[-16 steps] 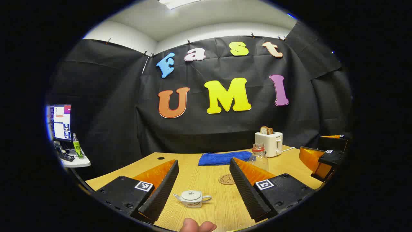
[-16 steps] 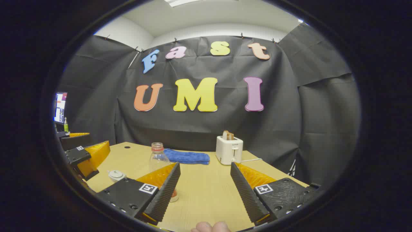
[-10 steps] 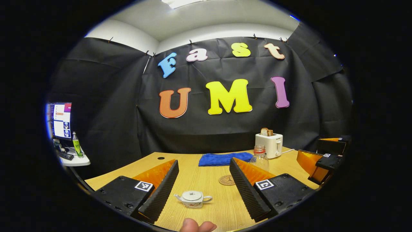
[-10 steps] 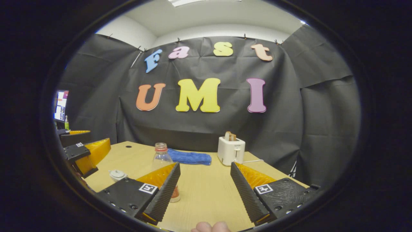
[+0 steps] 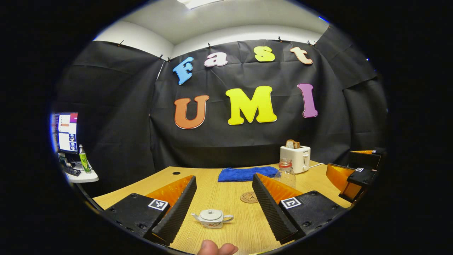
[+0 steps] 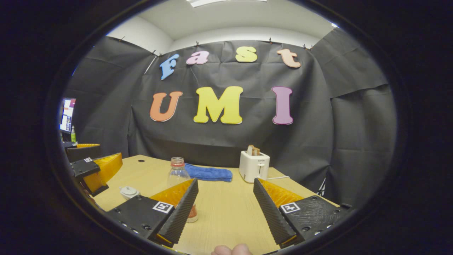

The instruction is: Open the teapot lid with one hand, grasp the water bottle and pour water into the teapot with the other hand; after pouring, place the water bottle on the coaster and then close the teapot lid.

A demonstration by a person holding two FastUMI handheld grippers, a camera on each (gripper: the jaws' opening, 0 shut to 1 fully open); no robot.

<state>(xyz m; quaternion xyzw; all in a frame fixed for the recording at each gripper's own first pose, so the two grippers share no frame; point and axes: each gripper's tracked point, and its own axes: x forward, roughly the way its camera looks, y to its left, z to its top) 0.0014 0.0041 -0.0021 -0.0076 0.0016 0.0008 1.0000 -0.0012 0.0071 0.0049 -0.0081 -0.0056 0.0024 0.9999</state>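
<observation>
A small white teapot [image 5: 211, 218] with its lid on stands on the wooden table [image 5: 226, 193], low between the fingers of my open left gripper [image 5: 223, 204], which hovers above it. Behind it lies a round brown coaster [image 5: 249, 197]. A clear, uncapped water bottle [image 5: 285, 174] stands further right, partly hidden by my left gripper's finger. In the right gripper view the bottle [image 6: 177, 171] rises behind the left finger of my open right gripper [image 6: 225, 207], and the teapot [image 6: 128, 192] sits at the left. Nothing is held.
A blue cloth [image 5: 246, 174] lies at the back of the table, with a white toaster [image 5: 295, 157] holding bread to its right. A side shelf with a monitor [image 5: 66, 132] and green bottle stands at the far left. My right gripper [image 5: 354, 177] appears at the left view's right edge.
Both views shifted slightly, the grippers tipping a little. Teapot, bottle and coaster stay in place, and both grippers remain open.
</observation>
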